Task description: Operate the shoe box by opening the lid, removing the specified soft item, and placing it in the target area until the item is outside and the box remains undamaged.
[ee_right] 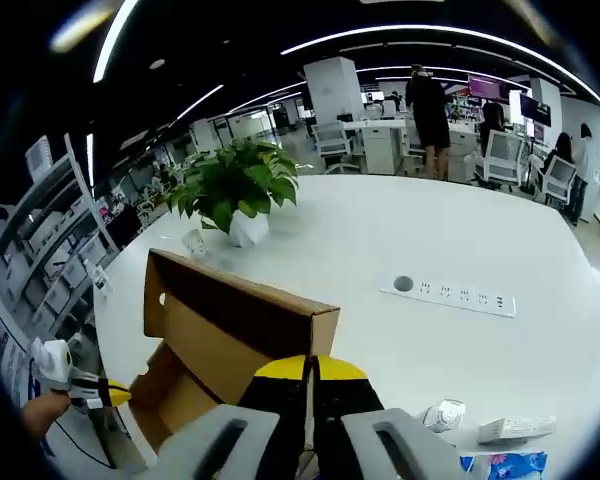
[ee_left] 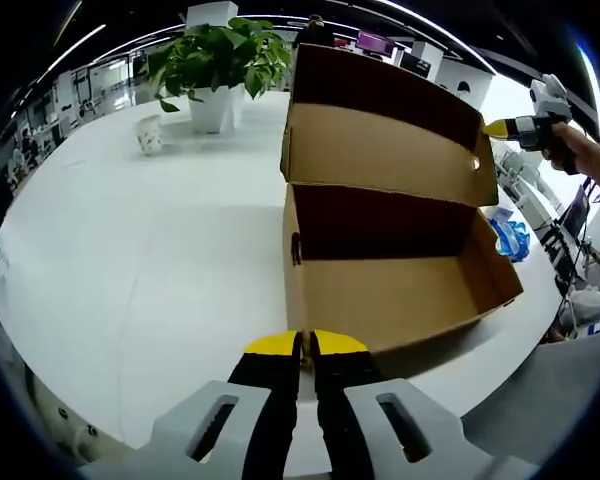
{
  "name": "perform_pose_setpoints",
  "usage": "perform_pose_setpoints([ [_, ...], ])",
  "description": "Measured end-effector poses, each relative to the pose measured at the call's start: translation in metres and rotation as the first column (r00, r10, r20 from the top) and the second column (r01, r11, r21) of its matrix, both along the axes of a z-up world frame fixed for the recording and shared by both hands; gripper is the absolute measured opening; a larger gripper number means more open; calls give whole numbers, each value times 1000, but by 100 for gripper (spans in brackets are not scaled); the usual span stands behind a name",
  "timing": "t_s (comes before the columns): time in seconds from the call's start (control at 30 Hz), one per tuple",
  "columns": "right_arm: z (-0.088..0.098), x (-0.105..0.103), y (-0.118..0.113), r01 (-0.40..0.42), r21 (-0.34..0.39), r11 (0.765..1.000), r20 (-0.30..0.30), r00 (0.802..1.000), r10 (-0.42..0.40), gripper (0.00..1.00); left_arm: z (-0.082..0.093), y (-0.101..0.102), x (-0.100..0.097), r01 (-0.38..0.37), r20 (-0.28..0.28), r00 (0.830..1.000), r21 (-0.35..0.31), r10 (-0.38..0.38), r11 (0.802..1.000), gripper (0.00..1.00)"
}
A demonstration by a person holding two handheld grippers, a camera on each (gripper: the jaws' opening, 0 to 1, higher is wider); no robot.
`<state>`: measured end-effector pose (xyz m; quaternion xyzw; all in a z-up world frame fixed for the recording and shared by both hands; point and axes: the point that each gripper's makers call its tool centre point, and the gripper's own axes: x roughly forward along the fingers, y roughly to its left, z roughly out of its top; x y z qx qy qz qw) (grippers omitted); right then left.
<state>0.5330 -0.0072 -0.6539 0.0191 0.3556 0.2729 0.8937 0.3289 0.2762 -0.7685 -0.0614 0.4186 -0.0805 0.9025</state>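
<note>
Lid is up and the box on the worktop looks bare inside — both grippers clenched, holding nothing — next: find the item.

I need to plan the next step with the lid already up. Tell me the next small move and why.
Probably bring the left gripper forward over the near wall of the shoe box to look inside. The lid stands open with the right gripper at its edge, and the left jaws are shut outside the box. The visible interior shows no soft item yet.
</note>
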Motion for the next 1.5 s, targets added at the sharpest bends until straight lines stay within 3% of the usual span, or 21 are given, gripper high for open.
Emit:
perform_pose_setpoints([
  [0.33,8,-15,-2,-6,23,1000,38,999,5,0,-1,1,1,21,-2,1000,2,-21,1000,2],
  [0.6,16,-43,0,-3,35,999,60,998,1,0,0,-1,-2,31,2,1000,-4,-31,1000,2],
  [0.93,20,-60,1,-9,44,999,80,997,5,0,1,-1,-2,41,5,999,-11,-40,999,2],
  [1.5,13,-88,2,-29,75,997,84,996,22,0,1,1,-2,56,15,998,-23,-55,998,3],
])
